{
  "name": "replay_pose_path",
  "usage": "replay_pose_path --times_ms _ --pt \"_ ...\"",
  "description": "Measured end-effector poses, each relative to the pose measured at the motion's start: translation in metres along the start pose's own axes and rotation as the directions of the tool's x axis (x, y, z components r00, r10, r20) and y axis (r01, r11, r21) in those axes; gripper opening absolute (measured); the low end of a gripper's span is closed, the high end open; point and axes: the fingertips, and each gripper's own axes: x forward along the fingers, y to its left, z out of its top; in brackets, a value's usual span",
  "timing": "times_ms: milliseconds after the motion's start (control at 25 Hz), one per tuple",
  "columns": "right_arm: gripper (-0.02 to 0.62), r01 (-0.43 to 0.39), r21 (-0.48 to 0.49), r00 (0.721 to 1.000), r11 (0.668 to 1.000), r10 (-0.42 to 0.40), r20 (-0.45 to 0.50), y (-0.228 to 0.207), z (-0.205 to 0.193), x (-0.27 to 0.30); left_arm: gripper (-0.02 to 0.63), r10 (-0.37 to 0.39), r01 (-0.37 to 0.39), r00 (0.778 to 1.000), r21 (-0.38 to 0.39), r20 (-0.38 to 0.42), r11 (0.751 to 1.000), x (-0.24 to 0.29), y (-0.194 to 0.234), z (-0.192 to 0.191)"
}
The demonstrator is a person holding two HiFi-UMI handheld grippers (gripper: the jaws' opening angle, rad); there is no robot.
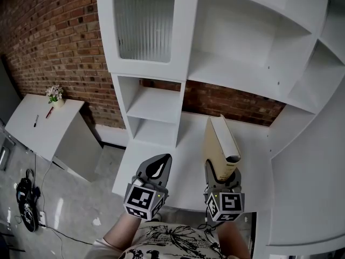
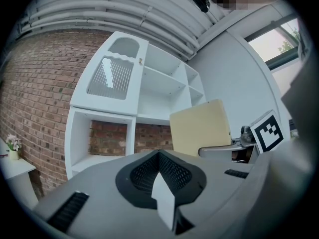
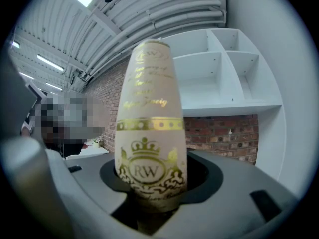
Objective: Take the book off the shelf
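A cream hardback book (image 1: 221, 142) with a gold crest on its spine (image 3: 149, 123) stands upright in my right gripper (image 1: 222, 172), whose jaws are shut on its lower end (image 3: 149, 188). It is clear of the shelf compartments and hangs over the white ledge (image 1: 183, 155) of the shelf unit (image 1: 156, 104). My left gripper (image 1: 157, 167) sits beside it on the left, shut and empty. In the left gripper view the book's cover (image 2: 199, 126) shows to the right, past the closed jaws (image 2: 159, 156).
The white shelf unit has open compartments (image 1: 242, 53) and a ribbed glass door (image 1: 144, 23). A brick wall (image 1: 54, 42) runs behind it. A small white table (image 1: 46, 123) with a flower pot (image 1: 54, 95) stands at the left. Cables (image 1: 26, 198) lie on the floor.
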Motion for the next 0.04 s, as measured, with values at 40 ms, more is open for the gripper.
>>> replay_pose_path --times_ms 40 --pt "0.233 0.000 0.003 1.000 1.000 0.000 -0.001 0.0003 -0.0001 0.0002 0.012 0.001 -0.001 1.000 0.000 0.000 1.000 -0.0002 0.0005 0.0001"
